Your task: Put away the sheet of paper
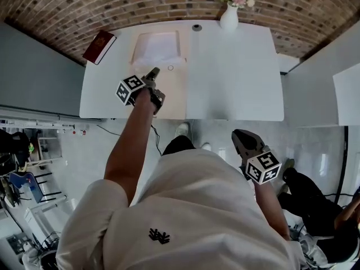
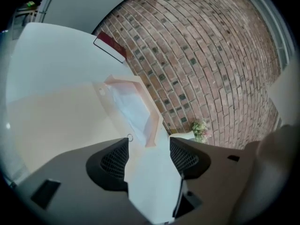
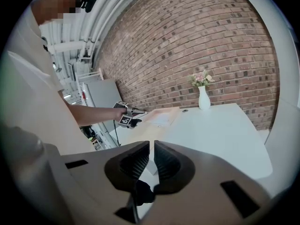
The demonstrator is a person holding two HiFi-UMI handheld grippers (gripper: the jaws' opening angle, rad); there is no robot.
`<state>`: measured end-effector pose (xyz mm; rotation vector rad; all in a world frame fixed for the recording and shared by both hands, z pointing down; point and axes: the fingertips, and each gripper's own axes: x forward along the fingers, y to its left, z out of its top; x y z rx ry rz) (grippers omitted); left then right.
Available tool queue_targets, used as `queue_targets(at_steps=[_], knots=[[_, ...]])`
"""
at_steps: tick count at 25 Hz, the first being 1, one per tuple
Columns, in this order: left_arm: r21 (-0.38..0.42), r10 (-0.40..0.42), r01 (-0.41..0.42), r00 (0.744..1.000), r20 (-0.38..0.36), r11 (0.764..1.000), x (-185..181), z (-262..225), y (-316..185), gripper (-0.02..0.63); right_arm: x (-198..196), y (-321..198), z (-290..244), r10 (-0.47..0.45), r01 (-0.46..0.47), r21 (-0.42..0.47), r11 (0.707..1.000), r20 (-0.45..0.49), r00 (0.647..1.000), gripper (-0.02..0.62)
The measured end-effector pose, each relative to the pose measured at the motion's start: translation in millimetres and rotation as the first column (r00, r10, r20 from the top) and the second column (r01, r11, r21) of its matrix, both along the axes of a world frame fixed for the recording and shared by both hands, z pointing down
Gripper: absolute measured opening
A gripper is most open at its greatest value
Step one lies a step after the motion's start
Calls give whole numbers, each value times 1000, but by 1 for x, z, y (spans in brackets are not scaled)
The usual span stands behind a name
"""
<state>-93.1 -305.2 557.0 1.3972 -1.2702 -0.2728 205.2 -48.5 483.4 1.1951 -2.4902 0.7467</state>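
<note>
A white sheet of paper (image 1: 156, 48) (image 2: 131, 108) lies inside a pale pink open folder (image 1: 181, 50) (image 2: 151, 121) at the back left of the white table (image 1: 236, 77). The folder's flat lower leaf (image 1: 171, 97) reaches toward the table's front edge. My left gripper (image 1: 153, 73) (image 2: 149, 159) hovers over that leaf, just short of the sheet, jaws open and empty. A small ring (image 1: 170, 68) (image 2: 130, 137) lies close to its tips. My right gripper (image 1: 238, 139) (image 3: 151, 159) hangs off the table's front, over the floor, shut on nothing.
A dark red book (image 1: 99, 46) (image 2: 110, 46) lies at the table's left corner. A white vase with flowers (image 1: 229, 14) (image 3: 203, 96) stands at the back edge, beside a round cable hole (image 1: 196, 27). A brick wall runs behind the table.
</note>
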Motion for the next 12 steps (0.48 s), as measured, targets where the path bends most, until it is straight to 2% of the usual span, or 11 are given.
queue_targets(at_steps=[4,7,9,12], knots=[[29,49,-48,999,-15,998,11,-10,37,268,0,15,3,-26,26,2,1000,6,1000,48],[50,119,-120,993,20,992,22,-17,68,153,-1,26,1,-44,44,9,999,4,999,41],[61,149,-150,989,18,987,30,-20,86,80,1,30,0,-48,48,14,999,5,999,40],[82,203,-203,979,7,976,43,-25,107,39,5,34,-3,-44,44,17,999,6,999,37]])
